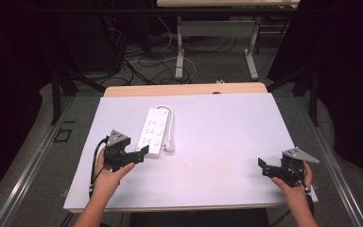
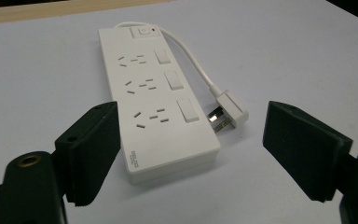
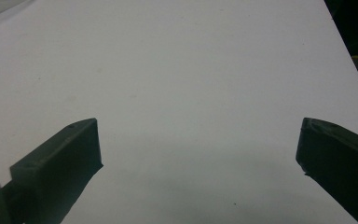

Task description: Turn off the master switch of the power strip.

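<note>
Nearest me, at the table's front edge, my 2 hands hold the grippers over the white sheet (image 1: 227,127). The right gripper (image 1: 263,167) sits low at the front right corner, its jaws wide apart with nothing but bare sheet between them in the right gripper view; I judge it is parked there to stay out of the way. The right hand (image 1: 293,182) wraps the body from behind, forearm coming straight up from the bottom edge.

The left gripper (image 1: 144,152) is angled inward and a little forward, aimed at the near end of the power strip (image 2: 156,100). Its jaws stand apart, holding nothing, with the strip's near end lying between and beyond them, not touched. The left hand (image 1: 108,170) grips from below, wrist turned so the jaws point toward the table's middle.

Farther out, the power strip lies flat on the sheet, left of centre, long axis running away from me, 3 sockets each with a rocker switch. Its cord (image 2: 191,58) loops off the far end and back down the right side, so the plug (image 2: 228,109) rests beside the near end, prongs touching or nearly touching the casing. That keeps everything within one reach.
</note>
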`<move>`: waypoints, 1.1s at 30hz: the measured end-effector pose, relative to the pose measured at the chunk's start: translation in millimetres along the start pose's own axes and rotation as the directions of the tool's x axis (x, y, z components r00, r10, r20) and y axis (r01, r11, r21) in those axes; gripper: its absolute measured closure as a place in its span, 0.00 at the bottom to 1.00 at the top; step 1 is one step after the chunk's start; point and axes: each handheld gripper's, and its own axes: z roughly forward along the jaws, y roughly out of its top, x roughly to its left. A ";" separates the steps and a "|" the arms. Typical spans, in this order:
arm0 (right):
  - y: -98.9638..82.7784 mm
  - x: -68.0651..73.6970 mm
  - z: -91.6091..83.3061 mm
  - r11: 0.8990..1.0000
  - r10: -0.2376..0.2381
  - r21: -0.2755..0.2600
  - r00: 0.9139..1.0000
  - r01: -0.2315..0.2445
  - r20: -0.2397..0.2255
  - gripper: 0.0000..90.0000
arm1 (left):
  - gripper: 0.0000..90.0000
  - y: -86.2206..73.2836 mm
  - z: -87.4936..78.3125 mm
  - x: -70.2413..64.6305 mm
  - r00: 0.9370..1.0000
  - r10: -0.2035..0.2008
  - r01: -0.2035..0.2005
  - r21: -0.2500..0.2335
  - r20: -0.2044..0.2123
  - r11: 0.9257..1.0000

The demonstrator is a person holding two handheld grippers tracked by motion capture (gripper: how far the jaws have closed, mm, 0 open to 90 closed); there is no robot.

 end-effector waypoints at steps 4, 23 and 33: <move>-0.5 0.4 0.1 1.000 -0.006 0.002 1.000 0.006 -0.001 0.00 | 0.22 6.9 3.2 -1.4 1.000 0.012 -0.012 0.003 0.005 1.000; -1.3 2.4 0.1 0.999 0.000 0.035 1.000 0.000 -0.007 0.00 | 0.27 35.0 15.5 -0.8 0.997 -0.027 0.027 0.013 0.070 1.000; -2.1 4.4 2.0 1.000 0.010 0.020 1.000 -0.009 -0.019 0.00 | 0.28 57.1 21.0 1.9 0.997 -0.037 0.037 0.005 0.067 0.999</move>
